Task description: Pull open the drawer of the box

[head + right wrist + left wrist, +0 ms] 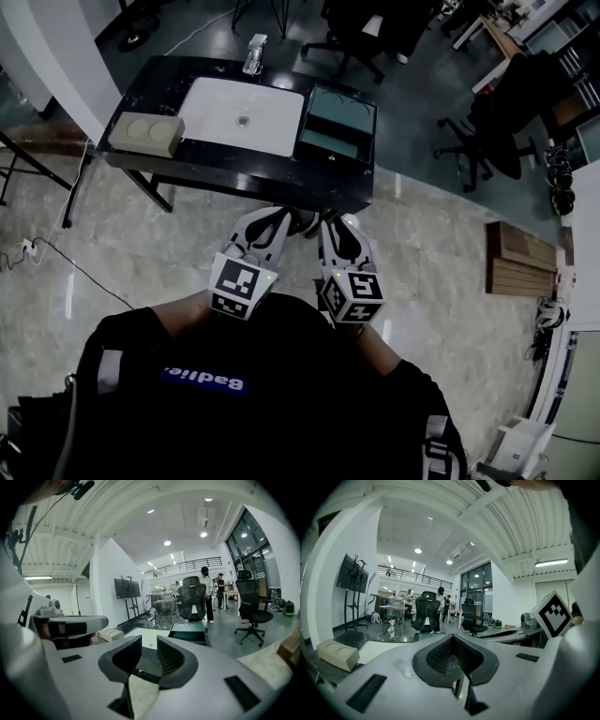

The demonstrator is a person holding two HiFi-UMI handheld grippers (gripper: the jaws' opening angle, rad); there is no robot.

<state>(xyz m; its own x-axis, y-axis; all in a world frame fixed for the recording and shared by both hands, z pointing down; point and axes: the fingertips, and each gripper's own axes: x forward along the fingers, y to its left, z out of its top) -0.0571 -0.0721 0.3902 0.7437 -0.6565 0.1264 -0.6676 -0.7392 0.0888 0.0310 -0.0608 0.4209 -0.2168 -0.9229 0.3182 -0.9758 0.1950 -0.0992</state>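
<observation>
Two grippers, head view: left gripper (284,219) and right gripper (330,225) held side by side at the chest, likely readying a reach; dark-green square box (337,122) on black table (187,171) lies ahead, well apart.
Left gripper view: jaws pressed together, empty.
Right gripper view: jaws narrowly parted, empty, aimed at the box.

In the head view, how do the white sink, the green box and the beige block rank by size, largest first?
white sink
green box
beige block
All stand on the same table, so nearness changes little.
</observation>
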